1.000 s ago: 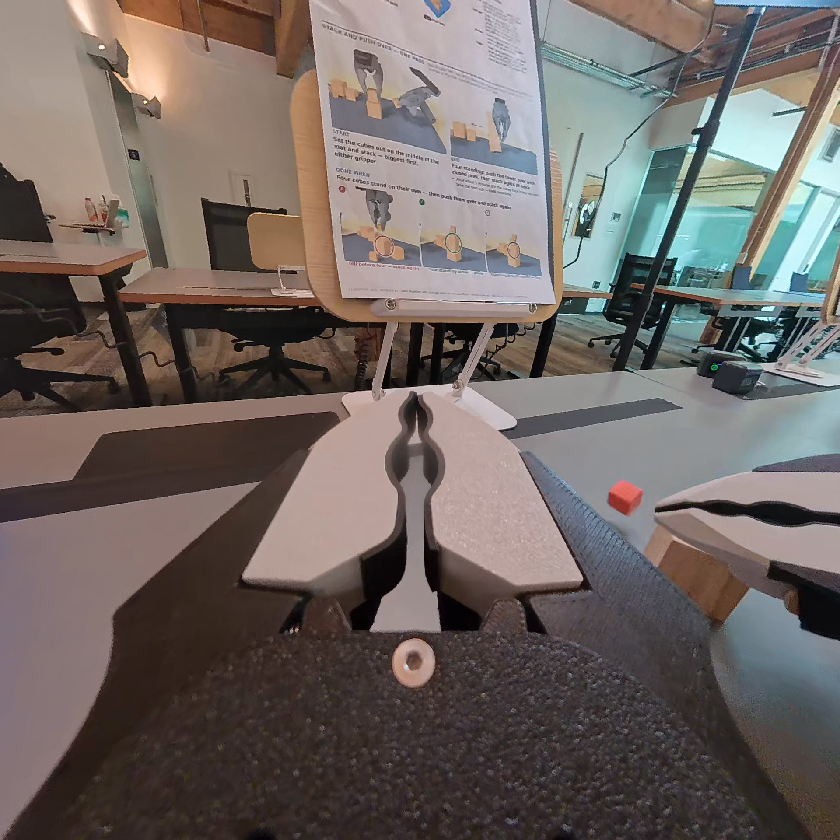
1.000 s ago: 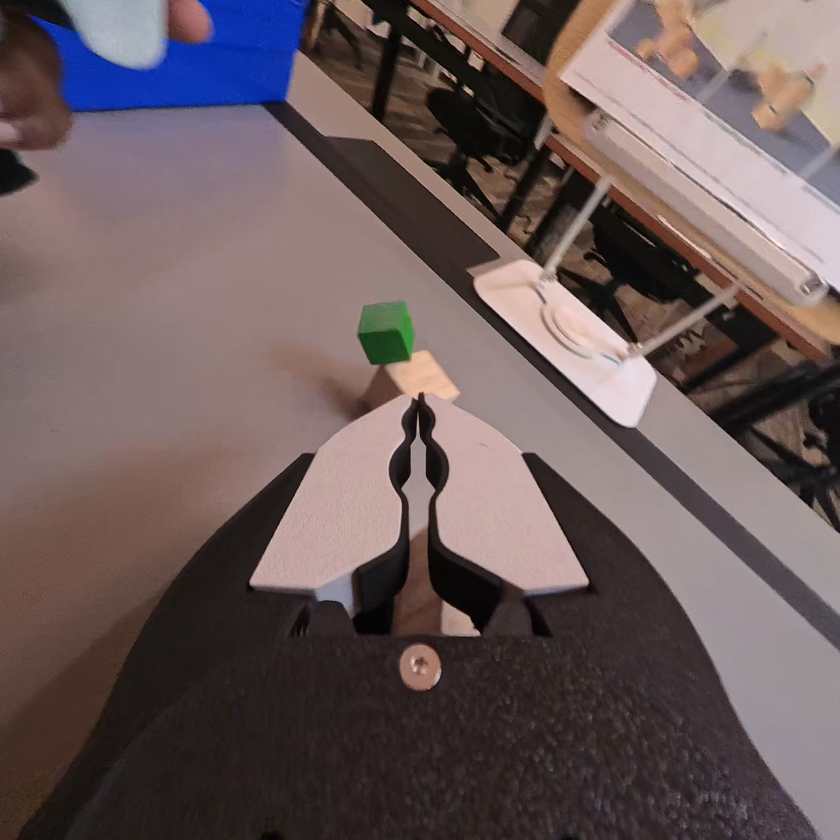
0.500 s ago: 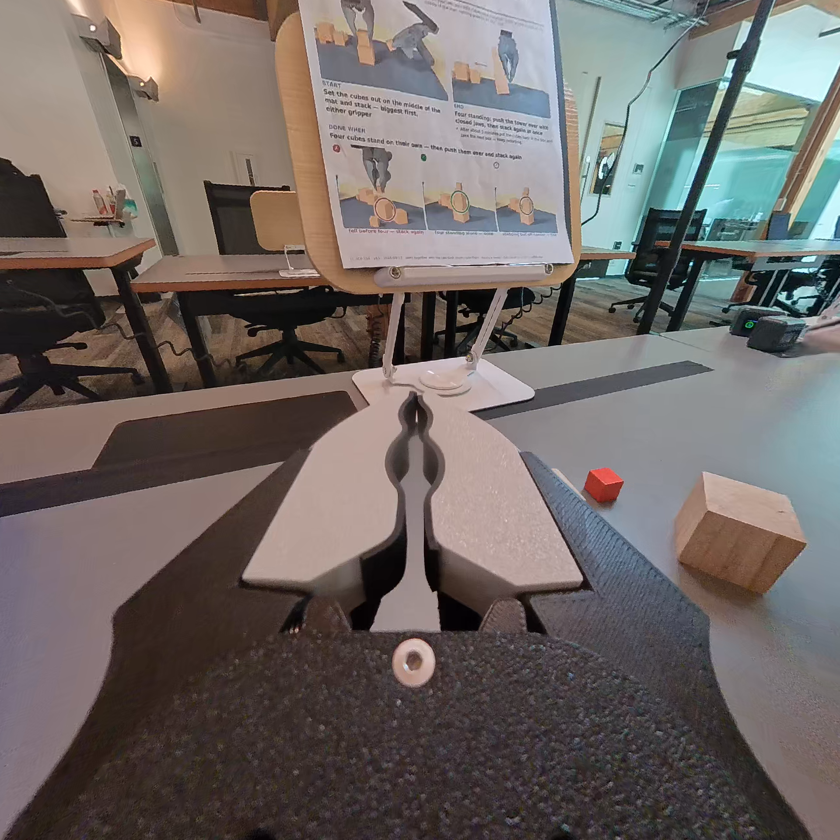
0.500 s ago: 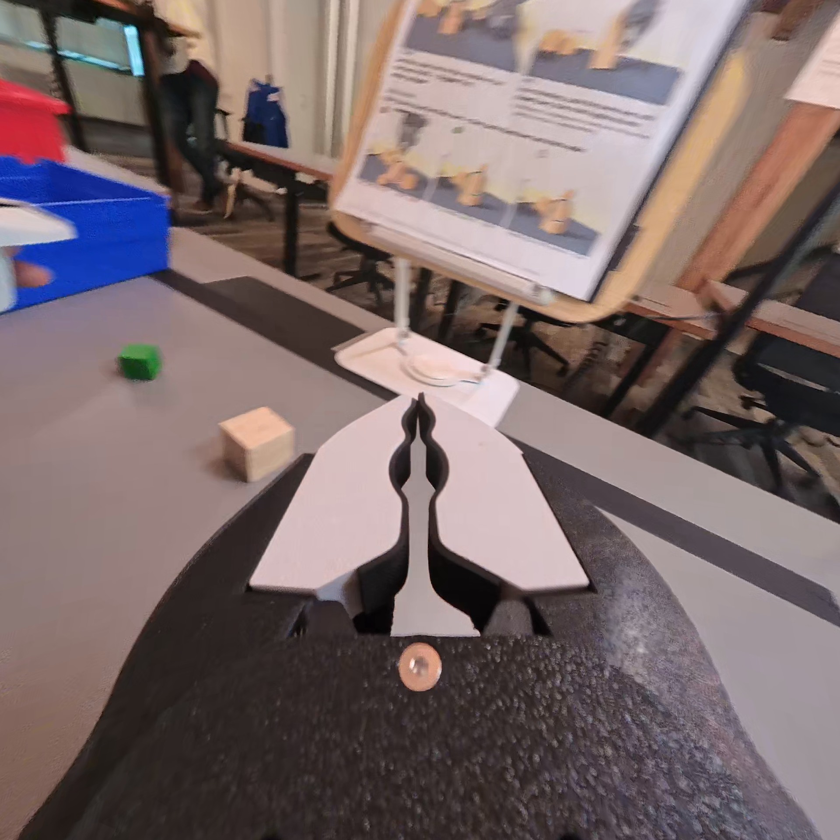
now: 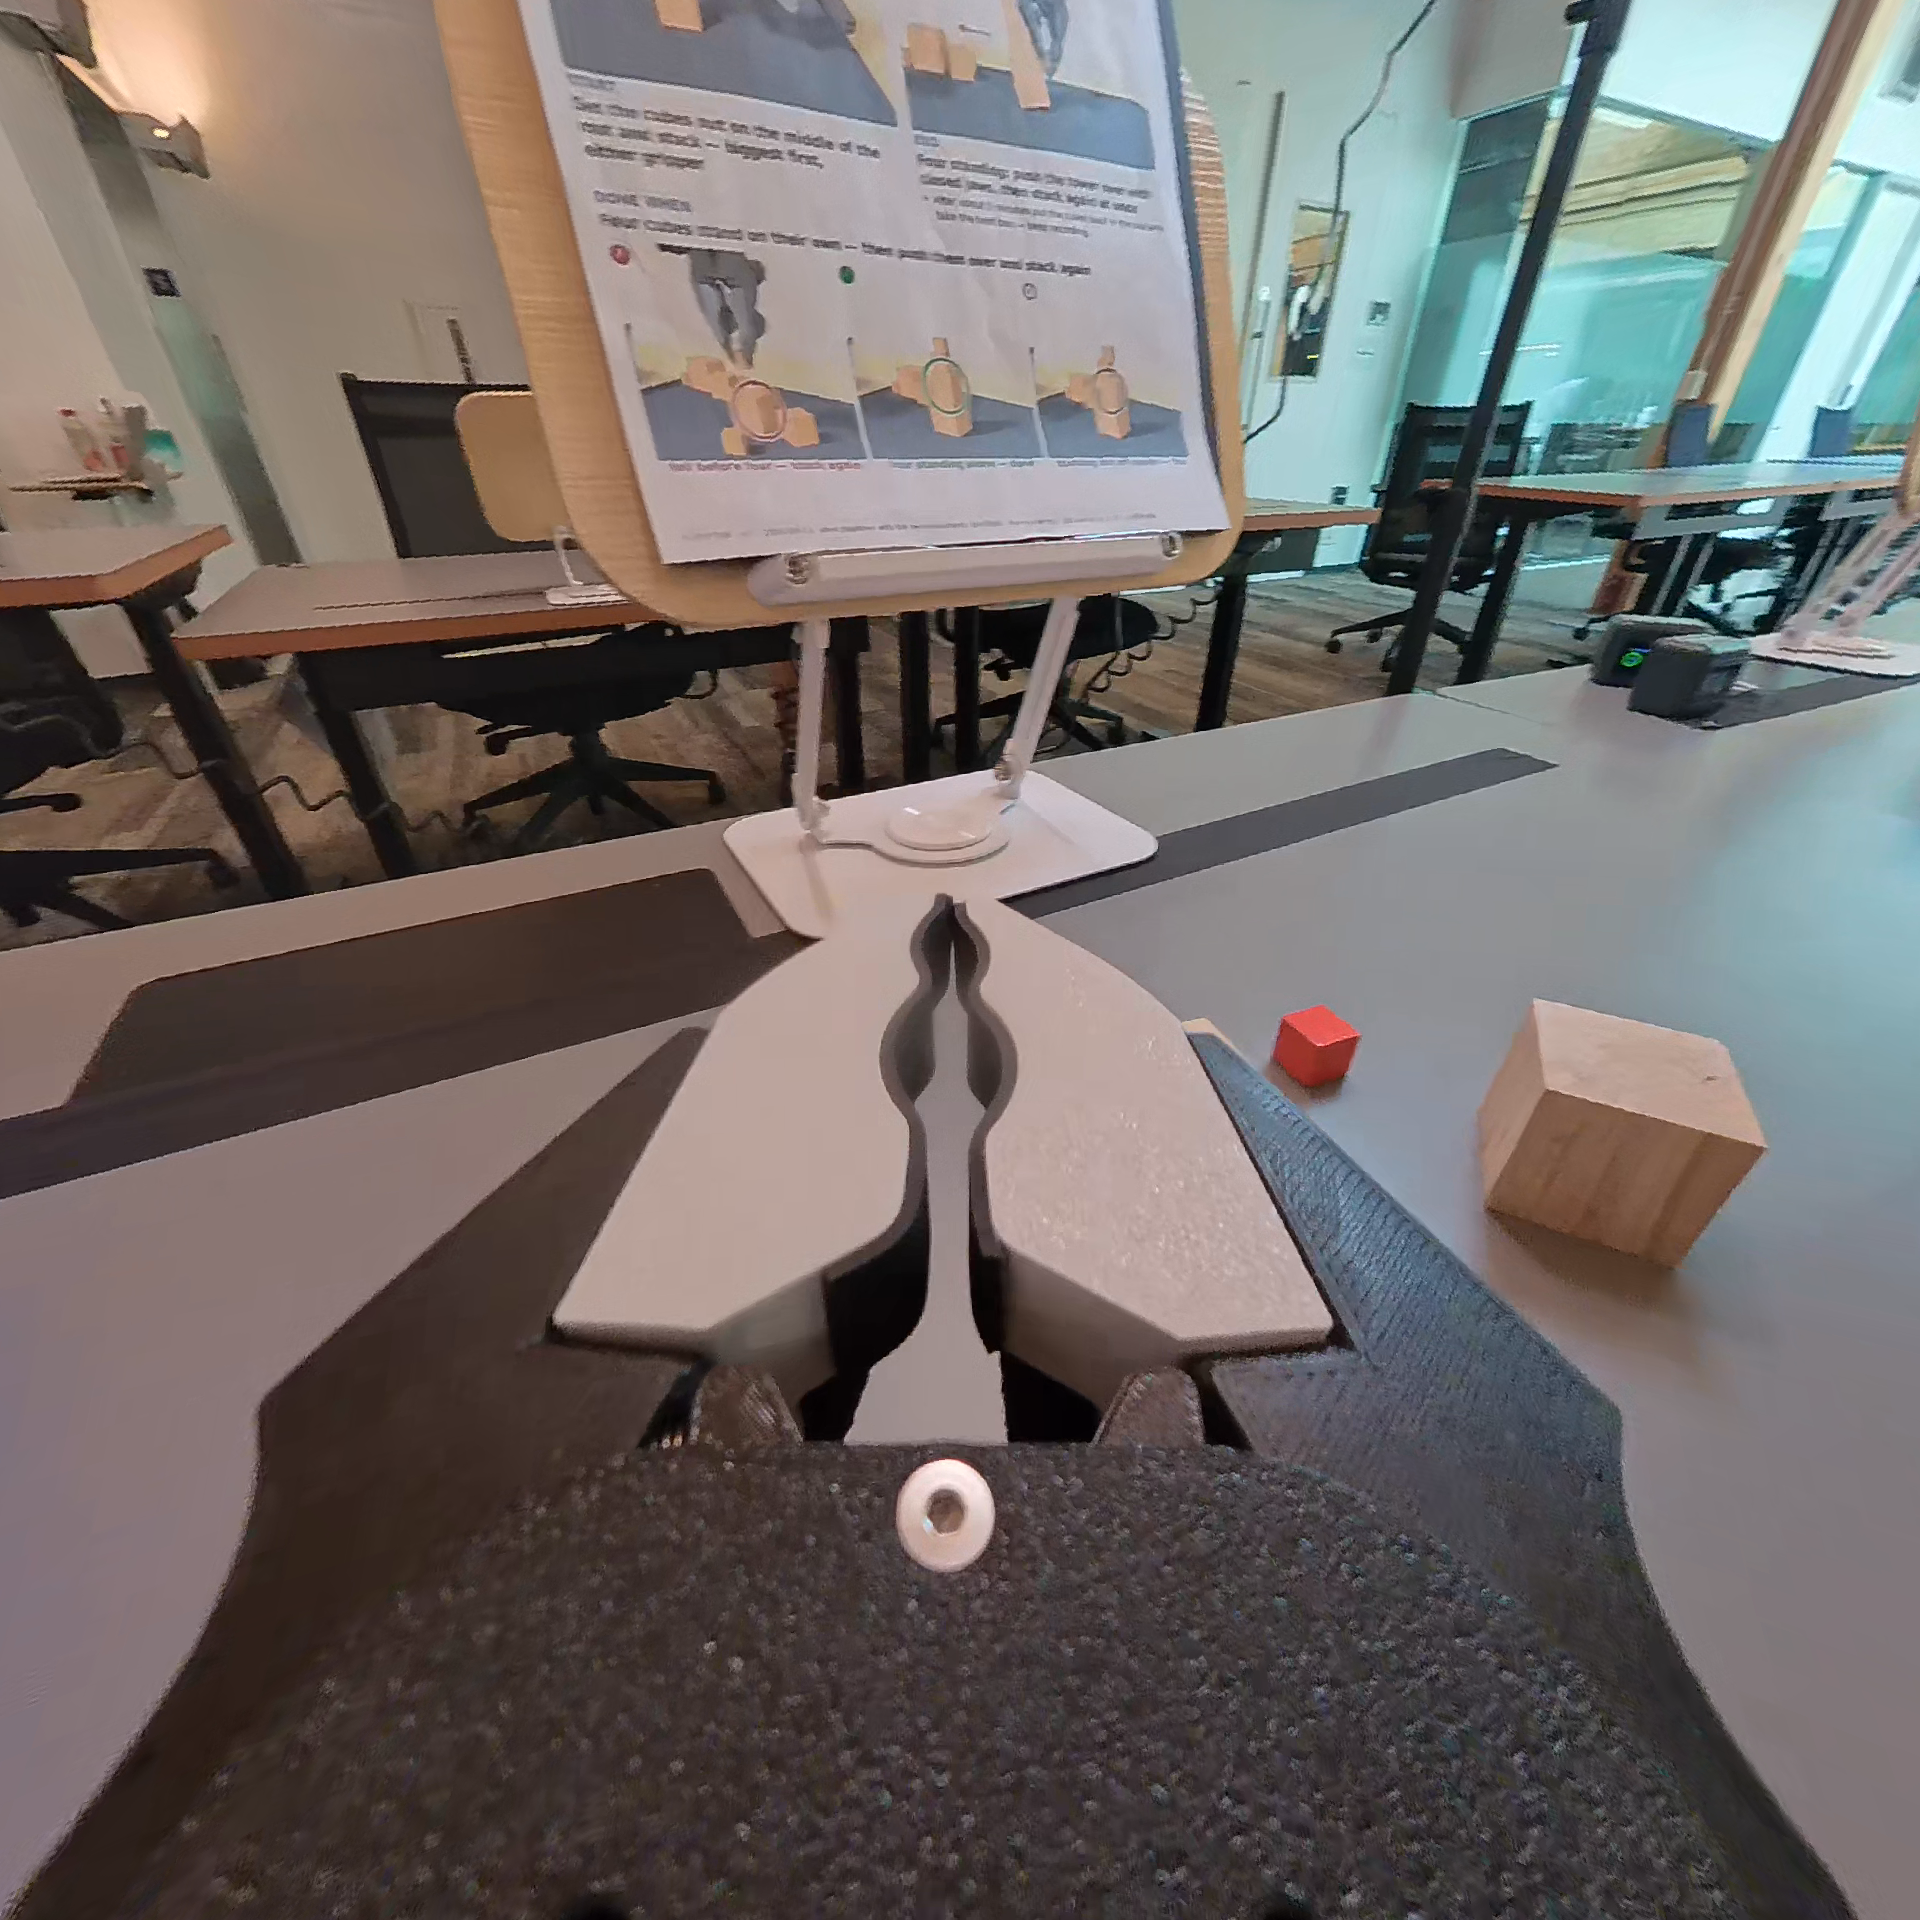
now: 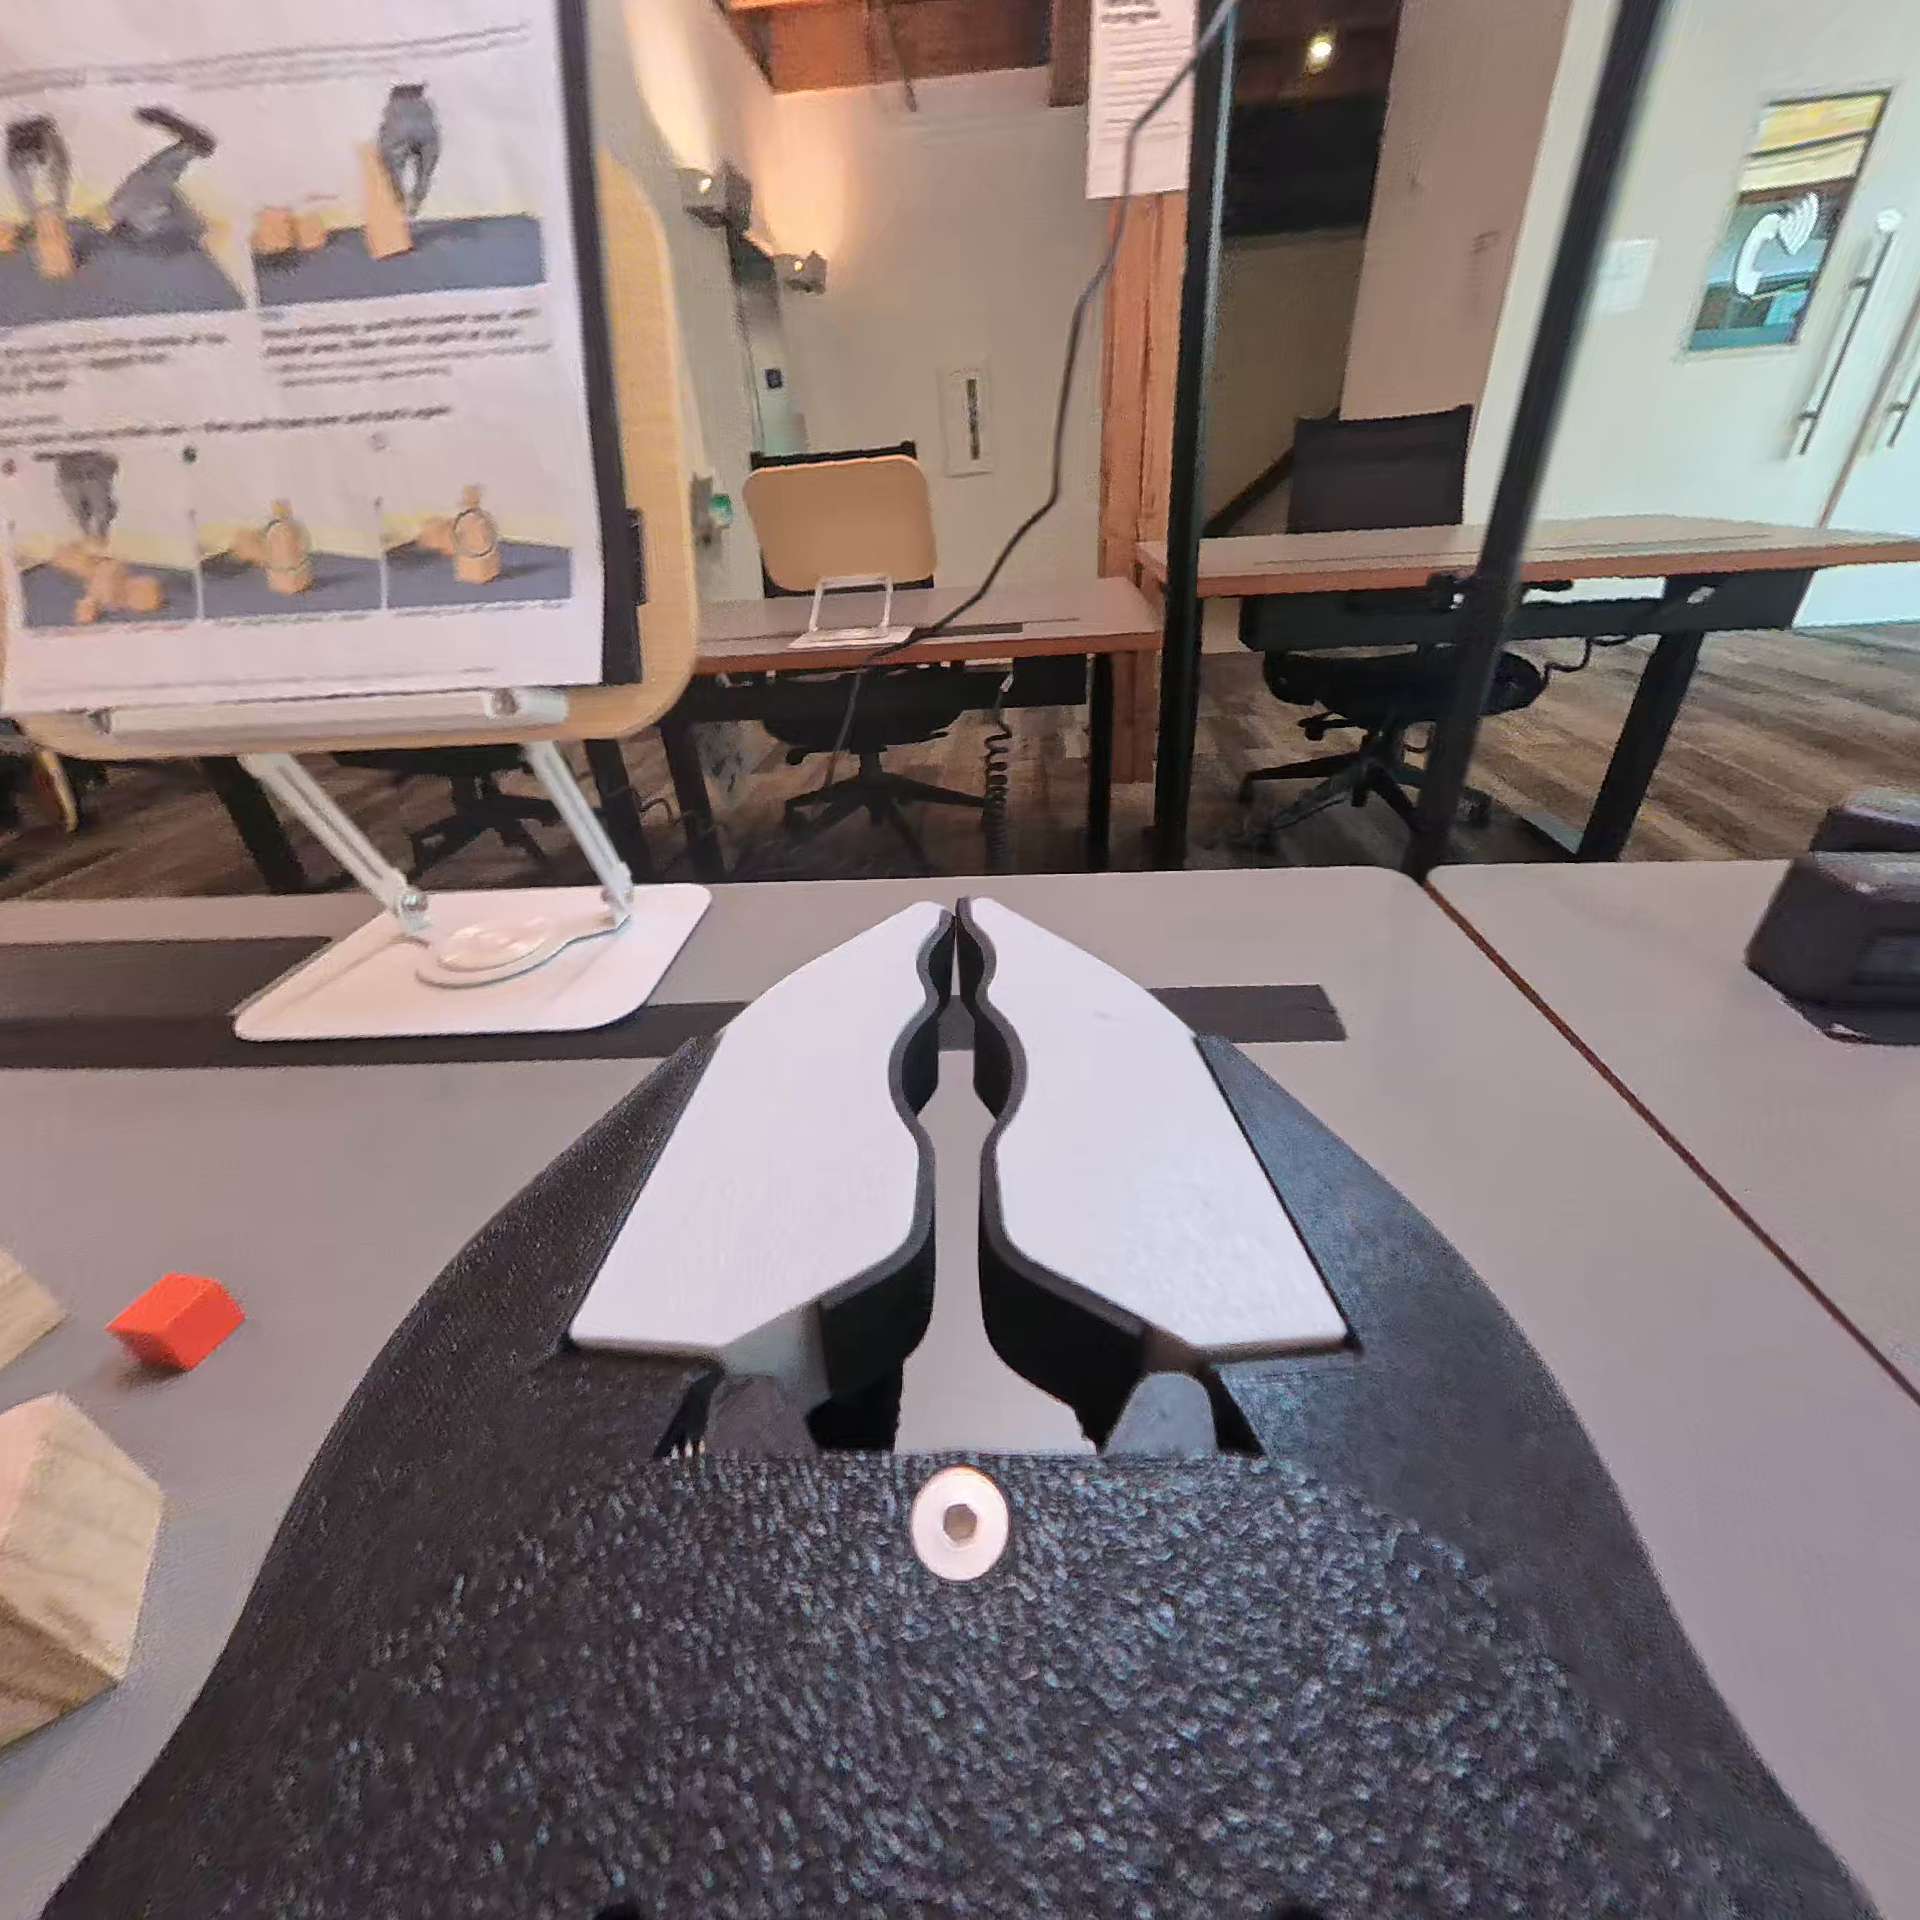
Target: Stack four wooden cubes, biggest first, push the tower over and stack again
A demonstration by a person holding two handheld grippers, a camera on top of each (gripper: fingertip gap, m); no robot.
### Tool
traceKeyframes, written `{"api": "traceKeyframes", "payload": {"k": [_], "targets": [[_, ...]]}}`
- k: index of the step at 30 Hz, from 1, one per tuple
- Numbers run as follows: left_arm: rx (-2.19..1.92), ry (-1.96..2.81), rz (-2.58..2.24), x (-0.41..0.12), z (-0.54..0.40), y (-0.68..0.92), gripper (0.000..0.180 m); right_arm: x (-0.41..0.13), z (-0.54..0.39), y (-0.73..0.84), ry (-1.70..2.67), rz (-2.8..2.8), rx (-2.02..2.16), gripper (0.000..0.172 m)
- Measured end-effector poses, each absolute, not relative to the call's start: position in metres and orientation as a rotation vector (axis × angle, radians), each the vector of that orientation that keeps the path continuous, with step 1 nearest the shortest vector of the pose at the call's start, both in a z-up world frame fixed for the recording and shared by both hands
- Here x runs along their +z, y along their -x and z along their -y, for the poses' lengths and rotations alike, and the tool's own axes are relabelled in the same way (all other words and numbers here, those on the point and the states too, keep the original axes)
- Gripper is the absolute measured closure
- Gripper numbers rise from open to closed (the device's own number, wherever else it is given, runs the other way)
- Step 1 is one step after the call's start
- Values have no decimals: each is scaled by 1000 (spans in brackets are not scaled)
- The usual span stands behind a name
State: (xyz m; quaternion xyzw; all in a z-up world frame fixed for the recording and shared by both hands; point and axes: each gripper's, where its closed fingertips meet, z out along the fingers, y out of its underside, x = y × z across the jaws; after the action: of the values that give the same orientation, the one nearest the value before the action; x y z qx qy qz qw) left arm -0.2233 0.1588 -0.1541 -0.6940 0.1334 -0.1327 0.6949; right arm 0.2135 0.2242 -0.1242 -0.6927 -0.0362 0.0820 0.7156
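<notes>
My left gripper (image 5: 954, 906) is shut with nothing between its fingertips, low over the grey table (image 5: 1558, 935). To its right lie a small red cube (image 5: 1315, 1044) and a large wooden cube (image 5: 1616, 1127); a corner of another wooden block (image 5: 1203, 1031) peeks past the gripper's right side. My right gripper (image 6: 957, 906) is shut with nothing between its fingertips and points at the table's far edge. To its left lie the red cube (image 6: 177, 1311) and the large wooden cube (image 6: 62, 1538), with a corner of another wooden block (image 6: 21, 1304) at the frame edge.
A document stand with a printed sheet (image 5: 894, 260) rests on a white base (image 5: 940, 842) at the table's far edge; it also shows in the right wrist view (image 6: 468, 961). Black devices (image 6: 1839, 935) sit on the neighbouring table at right. Desks and office chairs stand behind. One gripper's finger ends stand about 45 cm off the other's. The wooden block (image 6: 21, 1304) is closer to my left gripper, around 15 cm from its tips; the right tips are 35 cm off.
My right gripper has swung from over the green and wooden cubes round to face the far edge, still shut. It has left the left wrist view, uncovering the large wooden cube.
</notes>
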Motion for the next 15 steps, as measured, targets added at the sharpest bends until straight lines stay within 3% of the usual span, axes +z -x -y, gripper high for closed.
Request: {"api": "traceKeyframes", "payload": {"k": [5, 15], "targets": [[-443, 1575, -449, -160, -149, 164, 162, -123, -223, -220, 1519, 40, 247, 172], [-607, 1848, -799, -230, -133, 23, 94, -128, -222, -177, 1540, 212, 255, 171]]}}
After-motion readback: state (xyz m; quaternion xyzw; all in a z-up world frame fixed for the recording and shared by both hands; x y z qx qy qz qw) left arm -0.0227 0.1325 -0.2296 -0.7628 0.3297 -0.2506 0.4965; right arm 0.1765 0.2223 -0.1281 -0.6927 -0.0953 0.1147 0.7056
